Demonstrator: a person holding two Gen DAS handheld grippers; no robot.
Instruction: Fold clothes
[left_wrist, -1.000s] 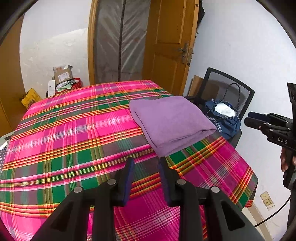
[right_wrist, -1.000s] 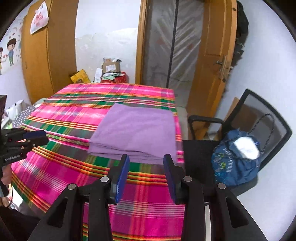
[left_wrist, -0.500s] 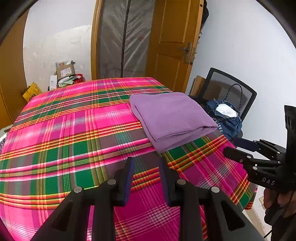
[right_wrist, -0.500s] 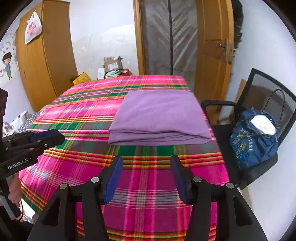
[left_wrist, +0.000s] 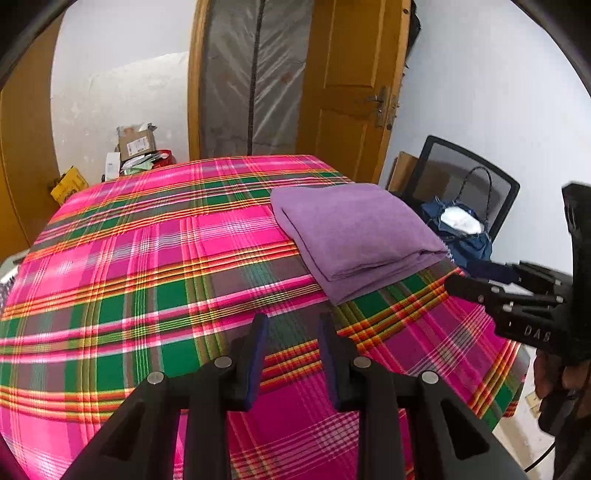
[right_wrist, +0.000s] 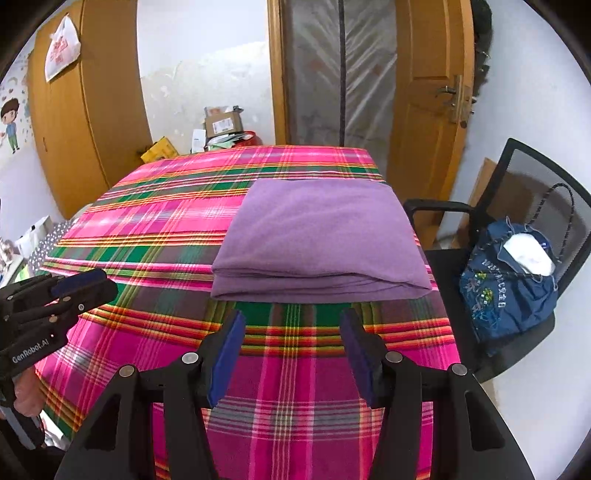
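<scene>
A purple cloth (left_wrist: 354, 232) (right_wrist: 317, 240) lies folded into a thick rectangle on the right side of a table with a pink and green plaid cover (left_wrist: 147, 277) (right_wrist: 155, 236). My left gripper (left_wrist: 291, 325) hovers above the table's near part, open, with nothing between its fingers, short of the cloth. My right gripper (right_wrist: 291, 325) is open wider, also empty, just in front of the cloth's folded near edge. Each gripper shows in the other's view: the right gripper (left_wrist: 465, 277) at the right edge, the left gripper (right_wrist: 99, 284) at the left edge.
A black mesh chair (right_wrist: 532, 192) with a blue bag (right_wrist: 509, 280) on its seat stands to the right of the table. Behind the table are a wooden door (right_wrist: 424, 110), a plastic-covered doorway (right_wrist: 340, 74) and boxes (right_wrist: 221, 125) on the floor. A wooden wardrobe (right_wrist: 88, 103) stands at left.
Both grippers have drawn back from the cloth toward the table's near edge. The right gripper's jaws have spread wider. The folded cloth has stayed put.
</scene>
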